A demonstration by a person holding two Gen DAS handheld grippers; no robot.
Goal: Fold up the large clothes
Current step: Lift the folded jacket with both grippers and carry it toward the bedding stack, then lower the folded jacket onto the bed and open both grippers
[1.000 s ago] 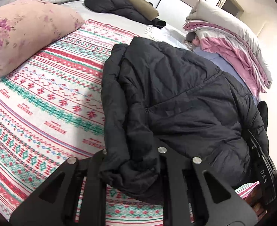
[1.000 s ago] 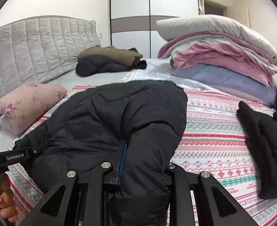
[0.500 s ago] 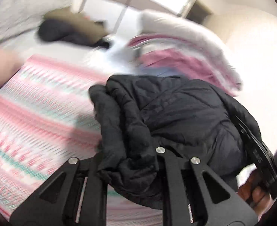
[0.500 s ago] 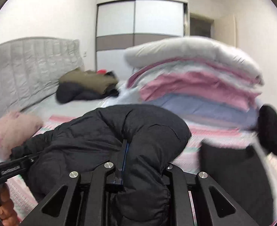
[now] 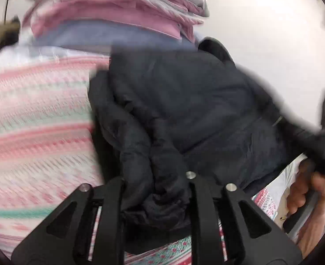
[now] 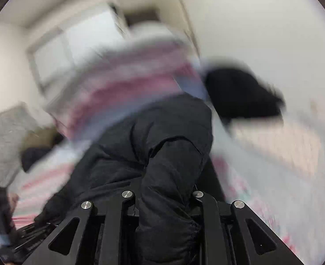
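A large black puffer jacket (image 5: 184, 101) hangs bunched between both grippers above the patterned bedspread (image 5: 34, 121). My left gripper (image 5: 155, 190) has a thick fold of the jacket between its fingers, and its jaws are opening slightly. In the right wrist view, a sleeve-like roll of the jacket (image 6: 166, 165) sits between the fingers of my right gripper (image 6: 162, 198), whose jaws are also opening slightly. A hand (image 5: 305, 190) holding the right gripper shows at the right edge of the left wrist view. Both views are motion-blurred.
A tall stack of folded pink, white and blue quilts (image 5: 118, 17) stands just behind the jacket. Another black garment (image 6: 239, 92) lies beside the stack. A white wardrobe (image 6: 74, 44), a grey headboard (image 6: 3, 143) and dark clothes (image 6: 36, 152) are further off.
Both grippers have swung the jacket fast across the bed towards the quilt stack, which now looms close. The pink pillow has left view, and the views have rolled and blurred.
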